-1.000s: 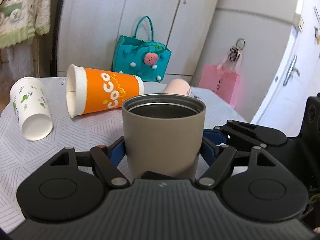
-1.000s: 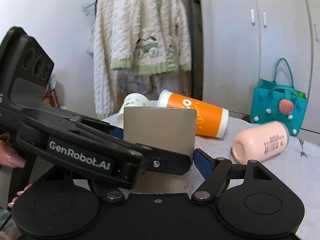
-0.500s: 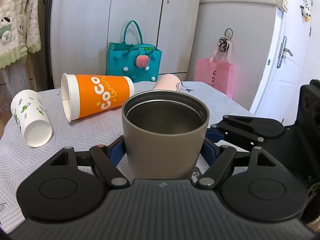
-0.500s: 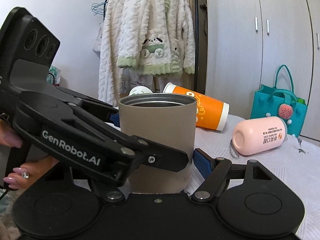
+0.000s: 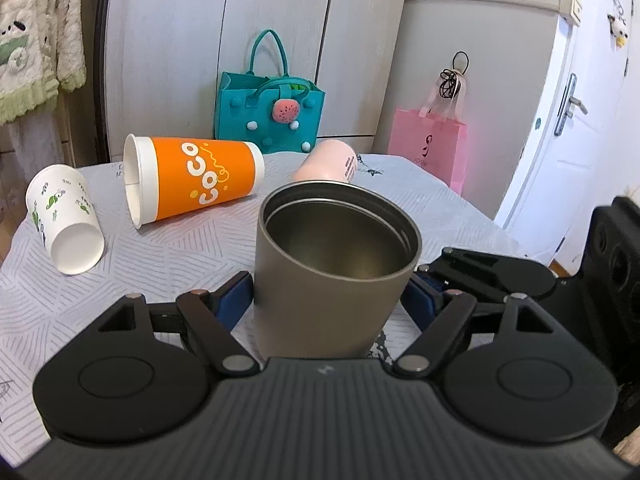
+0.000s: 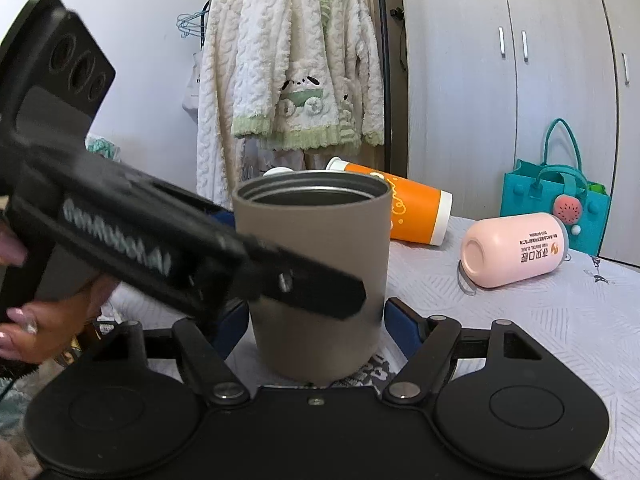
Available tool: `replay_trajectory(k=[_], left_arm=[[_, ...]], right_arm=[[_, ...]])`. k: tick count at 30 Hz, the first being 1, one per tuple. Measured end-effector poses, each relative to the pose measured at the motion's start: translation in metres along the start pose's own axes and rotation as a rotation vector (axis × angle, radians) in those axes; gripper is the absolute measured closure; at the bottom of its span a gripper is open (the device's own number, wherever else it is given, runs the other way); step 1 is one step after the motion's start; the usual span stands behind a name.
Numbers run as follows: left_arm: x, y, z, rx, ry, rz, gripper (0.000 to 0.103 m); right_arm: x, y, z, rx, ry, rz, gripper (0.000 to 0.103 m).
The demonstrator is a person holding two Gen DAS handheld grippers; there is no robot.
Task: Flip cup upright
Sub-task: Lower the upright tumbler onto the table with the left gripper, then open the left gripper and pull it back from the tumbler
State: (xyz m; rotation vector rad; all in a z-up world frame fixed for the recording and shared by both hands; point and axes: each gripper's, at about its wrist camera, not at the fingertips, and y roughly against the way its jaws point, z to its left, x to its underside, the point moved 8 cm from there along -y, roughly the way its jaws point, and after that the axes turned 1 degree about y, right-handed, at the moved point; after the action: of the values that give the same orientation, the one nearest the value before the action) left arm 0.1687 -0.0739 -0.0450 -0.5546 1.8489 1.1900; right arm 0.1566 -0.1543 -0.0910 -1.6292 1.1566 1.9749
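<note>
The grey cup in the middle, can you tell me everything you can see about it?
The grey cup is a smooth, matte grey-brown cylinder with a shiny metal inside that looks empty and has a stepped ring below the rim. It has no lid and no handle. It stands upright, mouth up, on the patterned tablecloth. It sits between the blue pads of the left tool and of the right tool; whether the pads press it cannot be told.
</note>
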Motion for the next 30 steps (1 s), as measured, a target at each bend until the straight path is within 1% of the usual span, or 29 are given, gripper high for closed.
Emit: replay_trajectory(k=[3,7,8,10,12,14,16,17,20,21,24,27,30], left_arm=[[0.0,0.001,0.0,-0.012,0.014,-0.002,0.024],[-0.003,0.007,-0.003,-0.021,0.021,-0.028,0.023],[-0.004,0.01,-0.004,-0.023,0.021,-0.039,0.023],[-0.005,0.017,-0.006,-0.022,0.022,-0.05,0.021],[-0.006,0.027,-0.006,-0.027,0.033,-0.057,0.017],[-0.005,0.037,-0.006,-0.031,0.045,-0.065,0.016],[-0.005,0.05,-0.006,-0.045,0.062,-0.075,0.012],[-0.005,0.057,-0.006,-0.056,0.065,-0.079,0.008],[-0.007,0.077,-0.008,-0.118,0.057,-0.082,0.006],[-0.007,0.085,-0.007,-0.143,0.061,-0.08,0.0],[-0.006,0.107,-0.005,-0.214,0.088,-0.071,0.0],[-0.005,0.127,-0.006,-0.231,0.094,-0.077,0.0],[-0.003,0.143,-0.006,-0.267,0.097,-0.088,0.0]], right_arm=[[0.0,0.002,-0.001,-0.001,-0.013,0.001,0.026],[-0.001,0.007,0.0,0.033,-0.015,-0.005,0.025],[-0.002,0.01,0.001,0.036,-0.012,-0.015,0.024],[-0.003,0.018,0.003,0.056,-0.021,-0.032,0.013],[-0.006,0.026,0.003,0.084,-0.034,-0.037,0.012],[-0.01,0.037,0.005,0.107,-0.044,-0.045,0.012],[-0.014,0.049,0.007,0.138,-0.051,-0.052,0.009],[-0.017,0.055,0.009,0.156,-0.055,-0.057,0.008],[-0.027,0.076,0.015,0.191,-0.071,-0.078,0.006],[-0.031,0.084,0.017,0.207,-0.082,-0.081,0.004],[-0.042,0.103,0.021,0.257,-0.125,-0.085,0.003],[-0.049,0.122,0.025,0.311,-0.162,-0.094,0.0],[-0.055,0.138,0.031,0.39,-0.151,-0.113,0.0]])
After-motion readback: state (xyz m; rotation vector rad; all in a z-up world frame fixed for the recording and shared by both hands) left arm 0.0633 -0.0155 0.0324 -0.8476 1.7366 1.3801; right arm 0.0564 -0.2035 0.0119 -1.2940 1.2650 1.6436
